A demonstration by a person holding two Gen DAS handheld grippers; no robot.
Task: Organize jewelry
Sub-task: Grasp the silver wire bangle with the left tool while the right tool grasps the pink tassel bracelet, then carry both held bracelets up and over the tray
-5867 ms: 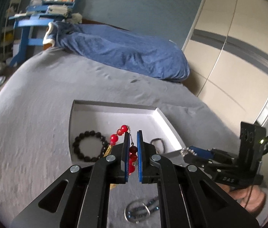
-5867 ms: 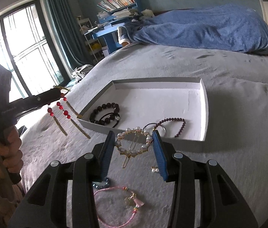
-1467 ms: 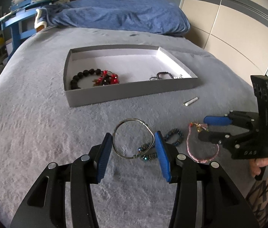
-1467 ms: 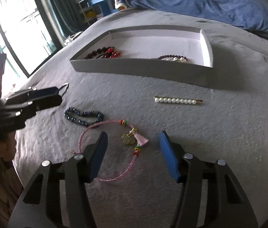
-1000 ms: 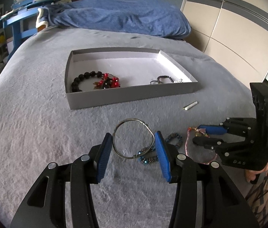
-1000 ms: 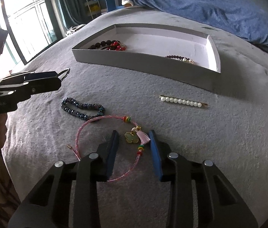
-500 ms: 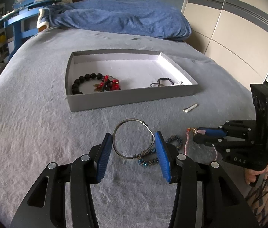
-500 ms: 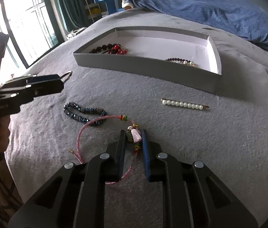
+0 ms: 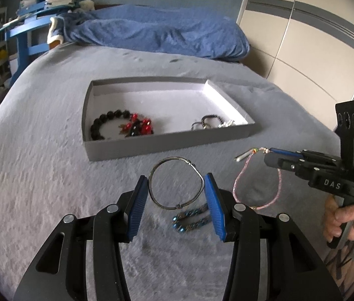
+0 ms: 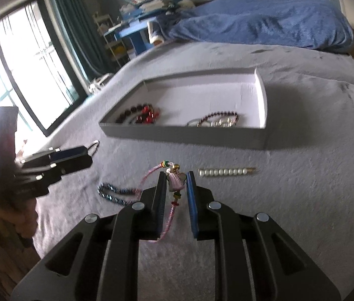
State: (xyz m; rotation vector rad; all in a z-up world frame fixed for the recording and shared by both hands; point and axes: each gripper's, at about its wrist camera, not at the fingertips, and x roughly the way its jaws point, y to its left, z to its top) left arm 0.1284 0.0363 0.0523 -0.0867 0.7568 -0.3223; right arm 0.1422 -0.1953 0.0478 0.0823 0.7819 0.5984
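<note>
Two grippers over the grey bedspread [image 9: 39,175]. Right gripper [image 10: 175,184]: jaws have just been closing, now narrow, pinching the charm of the pink cord bracelet [image 10: 174,183]; its loop hangs off the bed in the left wrist view. Left gripper [image 9: 177,195]: jaws half open, holding the wire bangle [image 9: 175,183] between the pads. Blue bead bracelet [image 9: 192,219] and pearl hair clip [image 10: 227,171] lie on the bedspread. Grey tray [image 9: 166,143] beyond holds several beaded pieces.

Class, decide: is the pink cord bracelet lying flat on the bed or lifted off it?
Lifted. The right gripper is shut on the pink cord bracelet by its tassel charm; the loop hangs below, its lowest part near the bedspread.
</note>
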